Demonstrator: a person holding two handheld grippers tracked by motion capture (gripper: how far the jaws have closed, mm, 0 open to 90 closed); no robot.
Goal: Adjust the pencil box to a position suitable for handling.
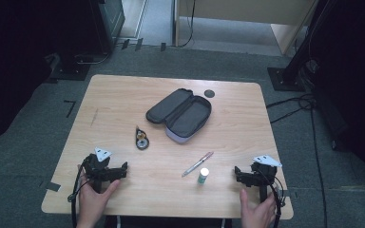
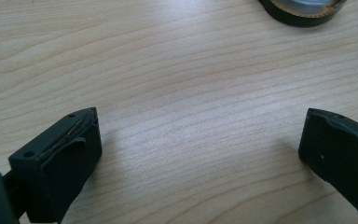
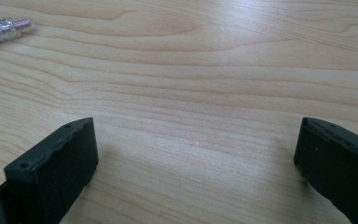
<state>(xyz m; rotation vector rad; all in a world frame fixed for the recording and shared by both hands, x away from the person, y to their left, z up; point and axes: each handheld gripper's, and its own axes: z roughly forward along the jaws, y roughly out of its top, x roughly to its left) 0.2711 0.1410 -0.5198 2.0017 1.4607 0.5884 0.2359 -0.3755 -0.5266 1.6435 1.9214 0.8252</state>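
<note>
**Both tools parked, case open and waiting**

Open pencil case (image 1: 180,114) lies mid-bench (image 1: 123,95), lid folded back; taken as landmark. Nearest side of case: pink pen (image 1: 197,164) and, just beside its near end, a small white-capped glue stick (image 1: 203,175) standing upright. Left of case: round tape-like roll (image 1: 142,140). Small dark disc (image 1: 209,93) just behind case.

Left tool (image 1: 110,173) rests well short of case, left of the pen; jaws released, bare wood between them. Right tool (image 1: 245,176) likewise, near the glue stick, jaws released, empty.

Judgement: loading the case comes next. Take the pen across its barrel, mid-length, and keep clear of the glue stick so it doesn't topple.
</note>
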